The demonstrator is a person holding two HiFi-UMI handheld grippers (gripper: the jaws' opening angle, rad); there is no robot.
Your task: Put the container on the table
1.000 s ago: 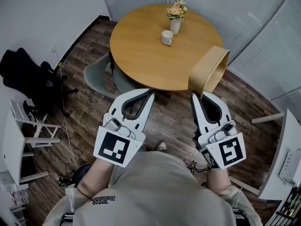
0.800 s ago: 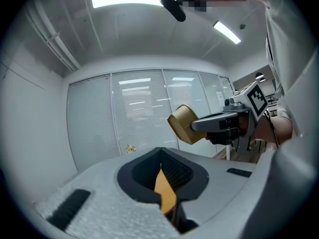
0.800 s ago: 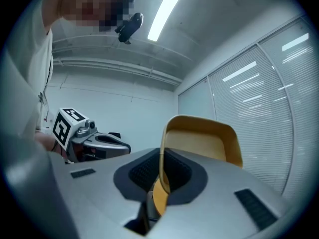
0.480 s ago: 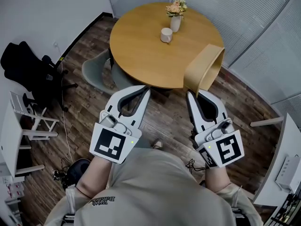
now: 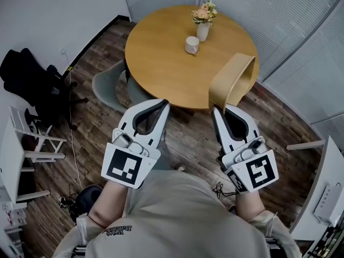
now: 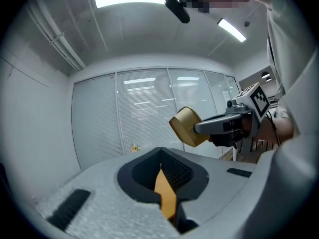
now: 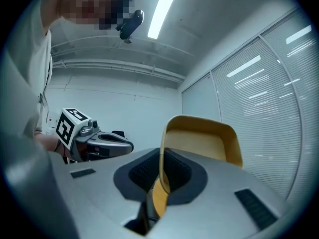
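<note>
There was one round table, and on it stood one cup and one vase of flowers. One tan container was in view. There were two grippers, one left gripper and one right gripper, and two marker cubes, one on each. Two chairs stood on the floor: one grey chair at the table and one black chair near the wall. One white rack stood at the left.

I'm watching dark wood floor spreading below, a black office chair standing left, blinds covering the far windows.
</note>
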